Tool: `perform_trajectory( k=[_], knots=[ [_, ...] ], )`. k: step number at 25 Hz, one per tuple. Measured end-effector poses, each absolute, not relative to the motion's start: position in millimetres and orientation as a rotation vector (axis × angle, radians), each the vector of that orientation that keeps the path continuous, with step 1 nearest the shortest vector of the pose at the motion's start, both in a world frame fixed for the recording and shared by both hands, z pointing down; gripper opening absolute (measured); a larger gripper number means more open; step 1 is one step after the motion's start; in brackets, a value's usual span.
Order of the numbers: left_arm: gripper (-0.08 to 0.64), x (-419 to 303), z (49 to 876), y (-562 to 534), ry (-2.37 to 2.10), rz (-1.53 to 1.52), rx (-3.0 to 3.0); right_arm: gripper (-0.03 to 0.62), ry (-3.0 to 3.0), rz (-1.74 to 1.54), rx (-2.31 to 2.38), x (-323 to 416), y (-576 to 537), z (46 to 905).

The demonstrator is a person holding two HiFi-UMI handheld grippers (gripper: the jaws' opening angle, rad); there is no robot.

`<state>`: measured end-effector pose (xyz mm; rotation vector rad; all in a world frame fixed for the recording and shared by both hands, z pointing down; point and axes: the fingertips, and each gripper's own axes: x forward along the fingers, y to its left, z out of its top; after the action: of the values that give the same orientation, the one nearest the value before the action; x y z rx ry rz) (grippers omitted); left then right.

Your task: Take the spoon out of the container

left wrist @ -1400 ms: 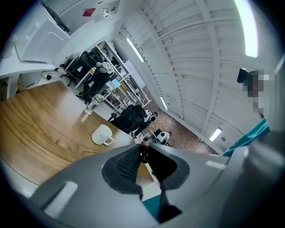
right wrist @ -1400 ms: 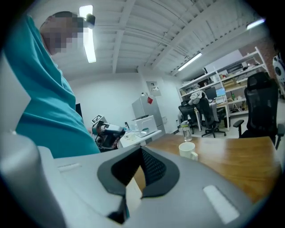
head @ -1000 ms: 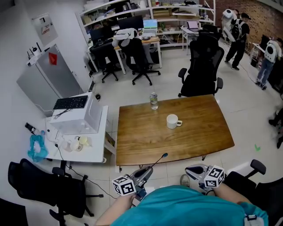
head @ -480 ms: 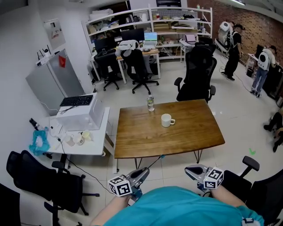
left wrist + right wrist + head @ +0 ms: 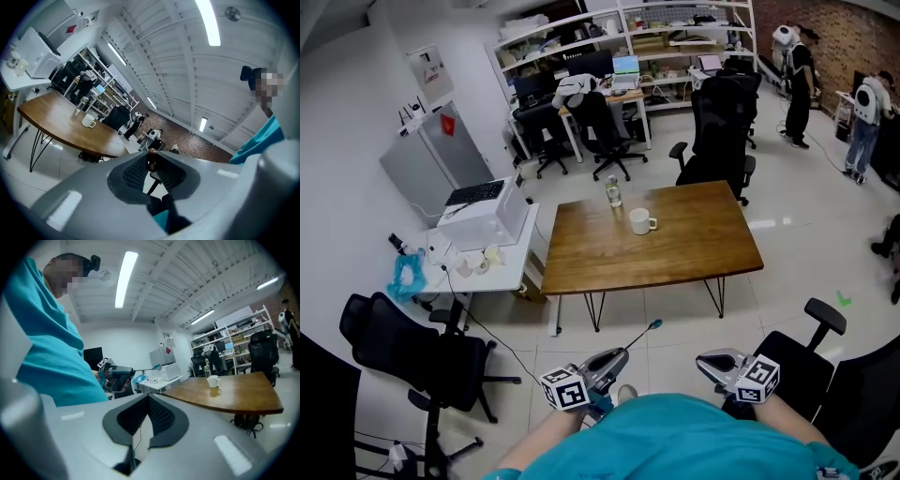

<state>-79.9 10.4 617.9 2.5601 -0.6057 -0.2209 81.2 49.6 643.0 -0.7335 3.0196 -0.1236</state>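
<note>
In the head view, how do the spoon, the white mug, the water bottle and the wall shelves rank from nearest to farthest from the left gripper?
From the left gripper:
1. spoon, held in its jaws.
2. white mug, near the middle of the wooden table.
3. water bottle, at the table's far edge.
4. wall shelves, across the room.
</note>
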Motion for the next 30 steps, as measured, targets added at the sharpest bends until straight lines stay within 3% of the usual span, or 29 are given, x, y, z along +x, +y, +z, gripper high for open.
perform_trajectory(
  k=[10,15,21,30],
  knots=[
    [0.051,-115.8,604.3,70.8,-0.68,-0.251,2.57,0.002,2.947,-0.124,-0.803,72.2,105.0,621.7],
    [0.051,-165.1,597.0,88.0,-0.682,-0.273,2.608,0.0,2.906,-0.132,-0.885,27.6,114.0,614.6],
    [0.051,-220.5,615.1,70.0,-0.7,-0.347,2.589,0.0,2.938,-0.122,-0.901,-22.5,88.5,629.5],
    [0.051,-237.7,614.2,53.4,-0.697,-0.349,2.604,0.0,2.973,-0.097,-0.901,-41.6,63.1,621.8]
  ],
)
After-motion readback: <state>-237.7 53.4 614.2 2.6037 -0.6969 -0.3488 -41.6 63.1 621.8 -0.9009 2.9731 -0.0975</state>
